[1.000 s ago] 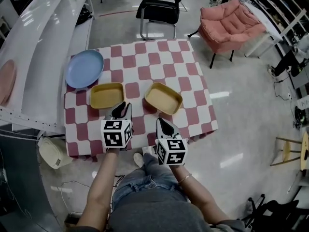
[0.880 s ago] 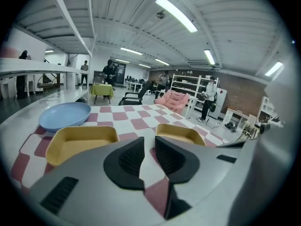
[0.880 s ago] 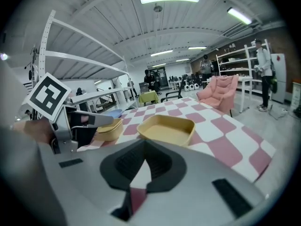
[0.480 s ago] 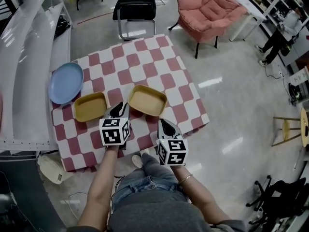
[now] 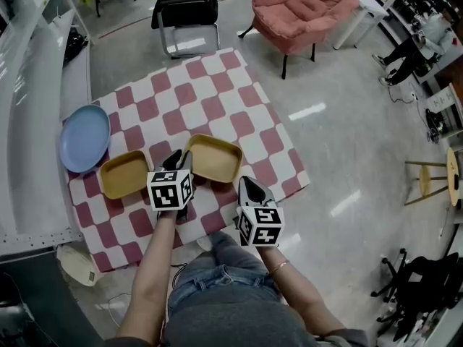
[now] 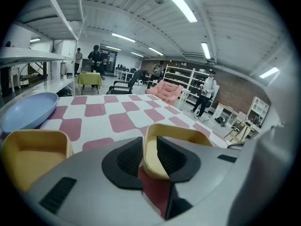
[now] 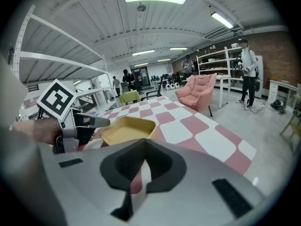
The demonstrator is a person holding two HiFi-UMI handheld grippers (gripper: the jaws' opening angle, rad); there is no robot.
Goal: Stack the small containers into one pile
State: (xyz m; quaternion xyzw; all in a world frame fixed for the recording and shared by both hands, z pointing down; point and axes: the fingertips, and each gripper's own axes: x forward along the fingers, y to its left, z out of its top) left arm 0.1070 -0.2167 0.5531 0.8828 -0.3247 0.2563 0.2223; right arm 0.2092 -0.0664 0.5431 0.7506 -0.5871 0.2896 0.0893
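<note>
Left tongs (image 6: pixel 149 152) gripped the near rim of a shallow yellow plastic container (image 5: pixel 214 157) at mid-frame on the red-and-white checkered tabletop (image 5: pixel 217 85). A second yellow plastic container (image 5: pixel 124 173) sat to its left, apart. A round blue plate (image 5: pixel 83 137) lay at far left. Right tongs (image 7: pixel 143 149) were closed to a slit and empty, at the tabletop's lower-right edge.

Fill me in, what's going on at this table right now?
A person is working two handheld grippers over the checkered table. The left gripper is closed on the near rim of one yellow container. The second yellow container sits apart beside it, untouched, next to a blue plate. The right gripper is shut and empty near the table's front edge. Nothing is stacked yet.
</note>
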